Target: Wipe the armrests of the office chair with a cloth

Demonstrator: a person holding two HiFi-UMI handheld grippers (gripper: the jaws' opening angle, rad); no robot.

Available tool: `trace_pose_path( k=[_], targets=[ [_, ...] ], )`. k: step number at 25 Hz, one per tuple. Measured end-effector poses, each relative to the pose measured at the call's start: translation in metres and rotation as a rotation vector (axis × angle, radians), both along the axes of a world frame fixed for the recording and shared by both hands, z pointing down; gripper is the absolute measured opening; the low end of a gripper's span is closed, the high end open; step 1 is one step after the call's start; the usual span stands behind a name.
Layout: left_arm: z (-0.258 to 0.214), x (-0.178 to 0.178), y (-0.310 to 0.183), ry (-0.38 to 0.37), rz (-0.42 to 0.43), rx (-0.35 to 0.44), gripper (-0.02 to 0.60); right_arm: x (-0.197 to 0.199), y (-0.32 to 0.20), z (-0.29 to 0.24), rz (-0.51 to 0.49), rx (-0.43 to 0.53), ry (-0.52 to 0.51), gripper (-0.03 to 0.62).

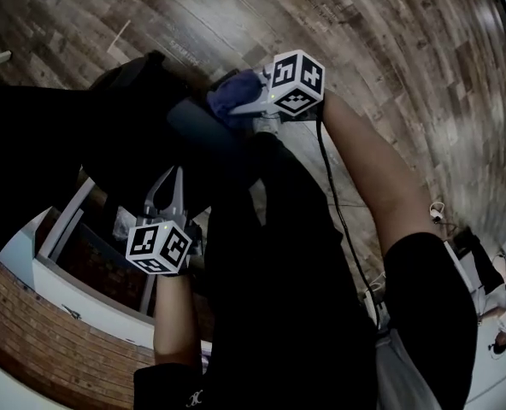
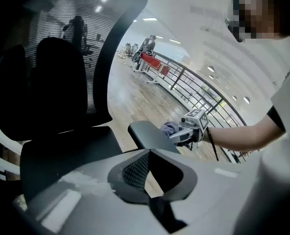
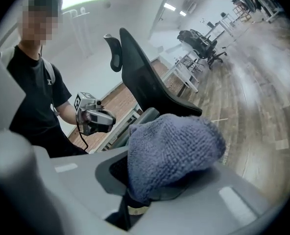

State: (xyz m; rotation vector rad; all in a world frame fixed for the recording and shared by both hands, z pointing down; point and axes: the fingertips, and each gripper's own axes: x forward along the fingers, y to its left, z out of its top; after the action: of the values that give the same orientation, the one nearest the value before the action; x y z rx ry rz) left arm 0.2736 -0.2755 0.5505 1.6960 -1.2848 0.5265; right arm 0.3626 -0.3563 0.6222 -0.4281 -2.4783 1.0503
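Observation:
A black office chair with a mesh back stands at my left. Its dark armrest pad runs toward my right gripper, which is shut on a blue-grey cloth. The cloth rests against the end of that pad. My left gripper hovers lower down over the seat side, jaws together with nothing in them, apart from the armrest. From the right gripper view the cloth hides most of the armrest.
Wood-plank floor lies all around. A white desk frame stands under the left gripper's side. A metal railing and more office chairs are farther off. A black cable hangs along my right arm.

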Motion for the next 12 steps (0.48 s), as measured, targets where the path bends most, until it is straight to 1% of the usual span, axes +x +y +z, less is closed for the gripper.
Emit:
trace_pose_path(
  k=[6, 9, 12],
  targets=[
    [0.007, 0.005, 0.006, -0.001, -0.030, -0.018, 0.006, -0.026, 0.013, 0.018, -0.054, -0.041, -0.018, 0.057],
    [0.014, 0.003, 0.008, -0.001, -0.041, -0.022, 0.006, -0.032, 0.008, 0.026, -0.042, -0.058, -0.027, 0.058],
    [0.020, -0.003, 0.011, -0.004, -0.054, -0.026, 0.006, -0.040, -0.001, 0.037, -0.013, -0.053, -0.005, 0.058]
  ],
)
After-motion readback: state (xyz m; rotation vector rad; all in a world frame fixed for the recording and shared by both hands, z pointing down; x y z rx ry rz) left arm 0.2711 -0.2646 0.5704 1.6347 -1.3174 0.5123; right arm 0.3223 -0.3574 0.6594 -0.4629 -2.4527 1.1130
